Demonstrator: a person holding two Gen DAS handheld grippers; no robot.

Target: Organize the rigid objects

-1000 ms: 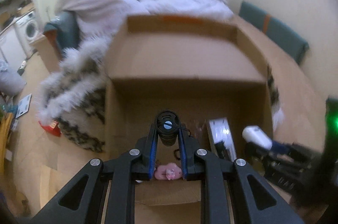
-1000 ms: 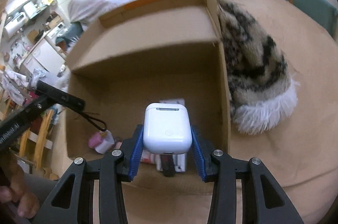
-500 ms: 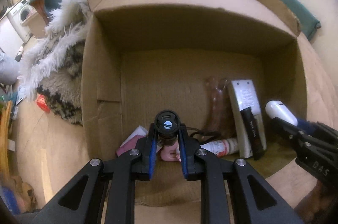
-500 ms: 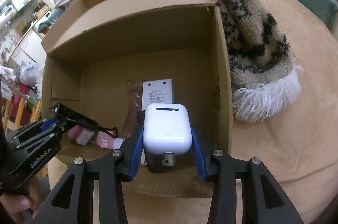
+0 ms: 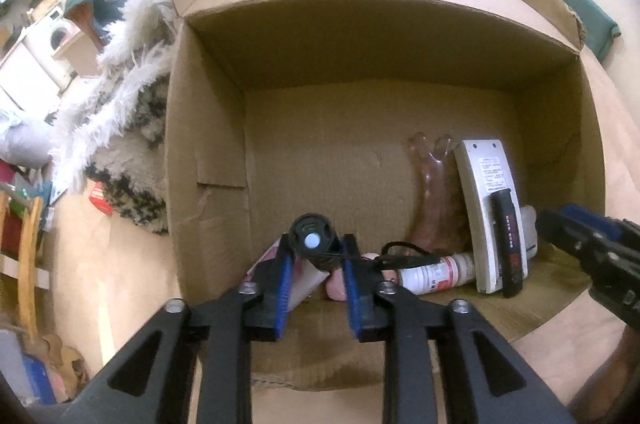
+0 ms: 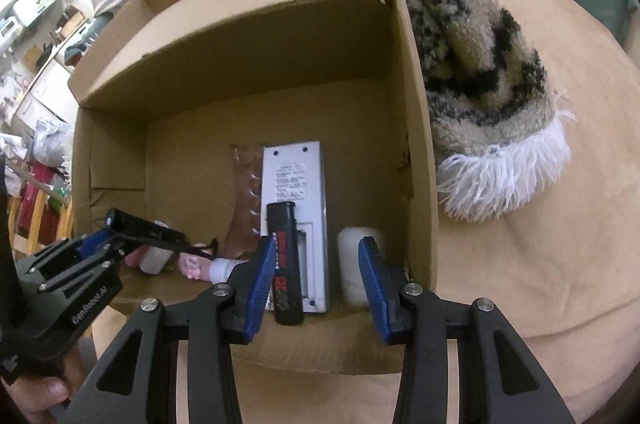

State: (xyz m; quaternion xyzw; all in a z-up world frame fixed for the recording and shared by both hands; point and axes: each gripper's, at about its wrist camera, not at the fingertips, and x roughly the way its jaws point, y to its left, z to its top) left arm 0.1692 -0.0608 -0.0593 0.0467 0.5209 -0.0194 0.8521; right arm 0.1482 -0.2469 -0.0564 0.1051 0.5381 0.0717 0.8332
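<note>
An open cardboard box (image 5: 208, 151) (image 6: 416, 127) lies under both grippers. My left gripper (image 5: 316, 264) (image 6: 96, 244) reaches over its near left part, jaws opening. A black flashlight (image 5: 312, 244) (image 6: 140, 228) with a lanyard stands between its pads, a gap showing on the left side. My right gripper (image 6: 316, 264) (image 5: 568, 228) hangs over the near right part, jaws opening, nothing pressed between them. Below it a white earbud case (image 6: 352, 264) (image 5: 528, 224) rests on the box floor by the right wall.
In the box lie a white remote (image 5: 484, 195) (image 6: 296, 191), a black bar with red print (image 5: 508, 244), a pinkish clear piece (image 5: 432, 191), a small white bottle (image 5: 436, 272) and a pink-white tube (image 5: 308, 284). A furry blanket (image 6: 480, 83) flanks the box on a tan bed.
The white earbud case has left the right gripper and dropped to the box floor by the right wall. The left gripper sank into the box and its pads have parted around the flashlight.
</note>
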